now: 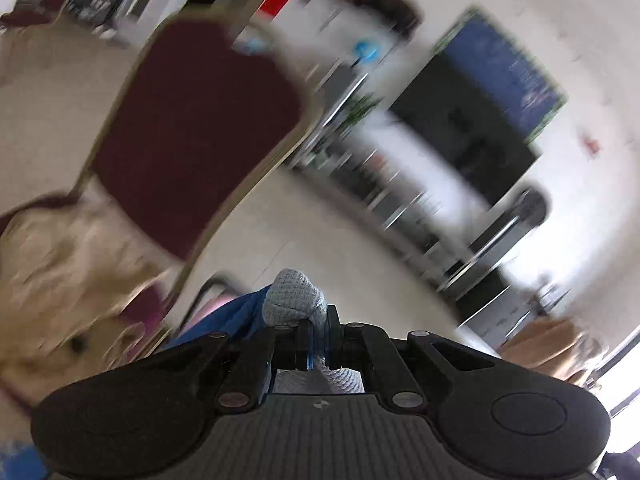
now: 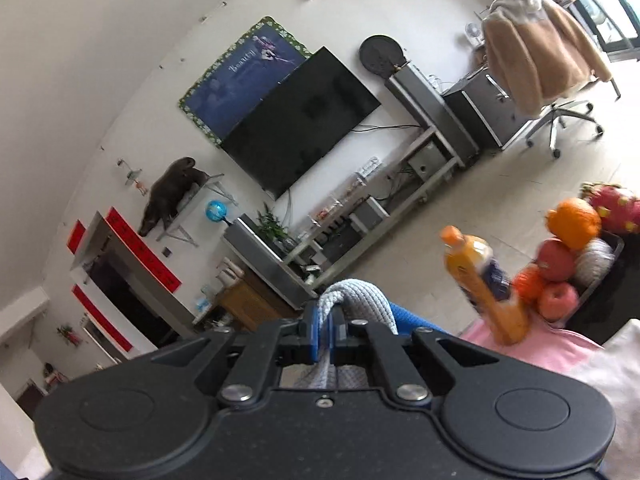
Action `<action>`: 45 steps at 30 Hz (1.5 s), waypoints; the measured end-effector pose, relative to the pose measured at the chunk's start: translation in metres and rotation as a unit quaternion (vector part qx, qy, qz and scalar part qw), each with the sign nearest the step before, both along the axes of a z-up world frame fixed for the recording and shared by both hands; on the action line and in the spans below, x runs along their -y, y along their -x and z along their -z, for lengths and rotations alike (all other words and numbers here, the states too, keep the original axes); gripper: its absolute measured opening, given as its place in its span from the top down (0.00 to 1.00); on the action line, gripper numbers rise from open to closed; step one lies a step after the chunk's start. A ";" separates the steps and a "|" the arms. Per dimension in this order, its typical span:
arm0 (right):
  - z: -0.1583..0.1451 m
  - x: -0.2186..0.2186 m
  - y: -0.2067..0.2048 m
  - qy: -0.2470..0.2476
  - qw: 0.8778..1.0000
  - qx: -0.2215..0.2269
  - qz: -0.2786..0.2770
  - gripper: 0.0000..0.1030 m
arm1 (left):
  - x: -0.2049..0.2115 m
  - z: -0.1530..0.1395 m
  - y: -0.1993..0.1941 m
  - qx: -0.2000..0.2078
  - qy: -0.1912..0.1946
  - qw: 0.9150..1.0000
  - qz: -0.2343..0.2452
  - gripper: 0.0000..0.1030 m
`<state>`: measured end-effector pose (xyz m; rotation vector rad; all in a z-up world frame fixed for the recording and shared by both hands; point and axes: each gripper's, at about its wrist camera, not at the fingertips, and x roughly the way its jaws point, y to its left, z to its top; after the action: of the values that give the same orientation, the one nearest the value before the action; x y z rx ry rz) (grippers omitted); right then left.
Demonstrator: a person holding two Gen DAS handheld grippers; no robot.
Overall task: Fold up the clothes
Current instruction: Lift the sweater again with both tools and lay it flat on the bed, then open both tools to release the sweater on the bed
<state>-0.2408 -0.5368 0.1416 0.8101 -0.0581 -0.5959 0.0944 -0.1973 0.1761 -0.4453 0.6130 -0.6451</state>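
Gripping a grey knitted hem [image 1: 294, 296] with blue fabric [image 1: 230, 316] beneath it, the left gripper [image 1: 319, 330] is seen with its jaws pressed together on the cloth, a bunched fold of which stands up just ahead of the fingertips. That view is heavily blurred and tilted; a maroon chair [image 1: 196, 120] with a pale metal frame is made out close on the left, a beige garment [image 1: 52, 280] lies over its seat, and pale open floor [image 1: 320, 216] is seen between the chair and the television stand. The right gripper [image 2: 325, 334] is likewise clamped on a grey knitted hem [image 2: 360, 296] of the same blue-and-grey garment [image 2: 408, 318], the knit being looped over the fingertips and running back between the jaws. Both grippers are held roughly level, pointing out across the room, with the garment raised off any surface that can be seen. To the right of the right gripper, an orange juice bottle [image 2: 476, 276] and a basket of fruit [image 2: 572, 256] stand near the edge of a dark table [image 2: 612, 312], just beside pink cloth [image 2: 532, 340]. Farther off, a wall-mounted television [image 2: 300, 136], a low stand [image 2: 400, 184] and an office chair [image 2: 560, 116] draped with a tan coat [image 2: 528, 48] are seen, with bare floor [image 2: 500, 200] before them.
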 end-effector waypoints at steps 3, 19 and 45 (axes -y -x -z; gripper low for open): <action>-0.016 -0.008 0.011 0.052 0.998 0.018 0.004 0.96 | -0.007 -0.016 0.019 0.057 0.017 0.998 0.007 0.97; 0.311 -0.018 0.028 -0.113 0.963 -0.242 -0.036 0.95 | -0.008 0.355 0.031 -0.204 -0.247 0.947 -0.021 0.97; 0.313 -0.047 0.013 -0.130 0.930 -0.301 -0.168 0.58 | 0.027 0.319 0.103 -0.028 -0.355 0.925 0.131 0.62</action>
<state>-0.2541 -0.4897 -0.1715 0.8386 0.7235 -0.5076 -0.0089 -0.2246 -0.1426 0.3054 0.9195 -0.6150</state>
